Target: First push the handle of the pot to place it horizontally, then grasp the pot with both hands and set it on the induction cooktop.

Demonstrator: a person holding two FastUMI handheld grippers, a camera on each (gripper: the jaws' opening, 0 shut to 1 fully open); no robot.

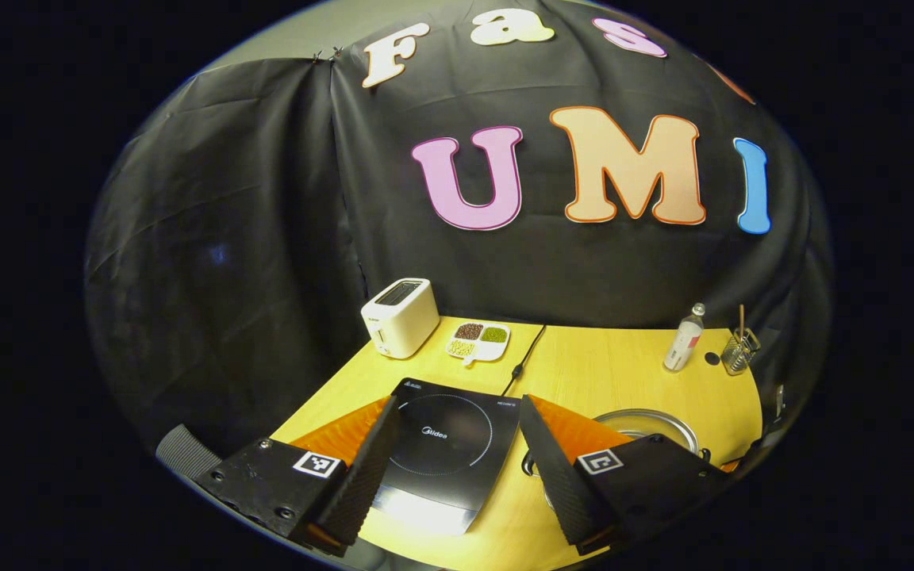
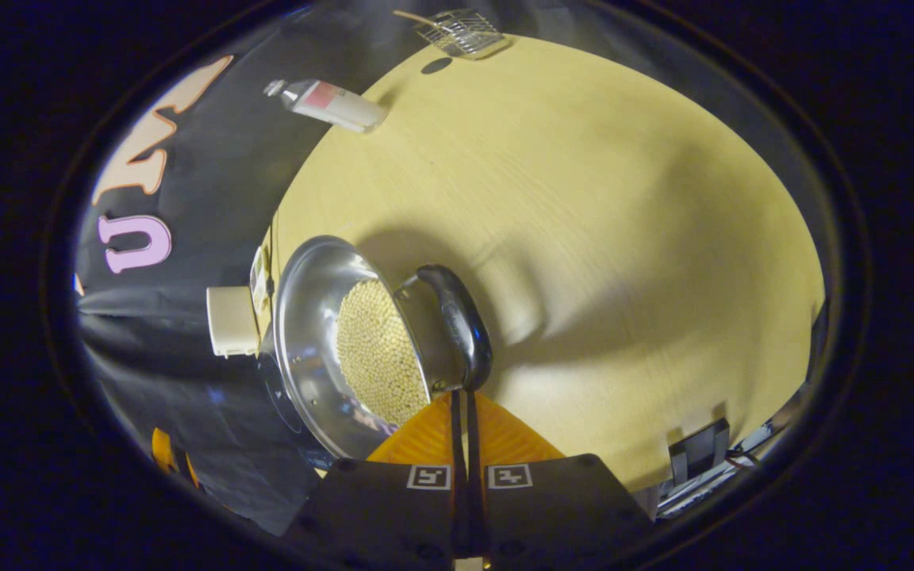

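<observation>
On the left of the worktop (image 1: 584, 365) a toaster (image 1: 400, 316) stands by the booth wall, with a divided dish of beans (image 1: 478, 342) beside it. In front of these lies the induction cooktop (image 1: 445, 444), its glass bare — the pot is not yet on it. The left gripper (image 1: 453, 468) hangs above the cooktop's near edge with its fingers spread wide and nothing between them. To the right, past its right finger, the rim of the pot (image 1: 647, 424) shows on the worktop just beside the cooktop; farther back stand a bottle (image 1: 684, 339) and a small wire rack (image 1: 739, 349).

In the right gripper view the pot (image 2: 322, 333) sits close ahead and slightly left, filled with pale beans (image 2: 378, 353). Its handle (image 2: 461, 321) arches along the rim nearest the camera, apparently still raised, not lying flat. The right gripper (image 2: 463, 396) has its fingers pressed together with nothing held, the tips right at the lower end of the handle — whether they touch it cannot be told.

By the look of it, the task is at its first step: the handle remains to be pushed horizontal, and the two-handed grasp and the move onto the cooktop are still to come.
</observation>
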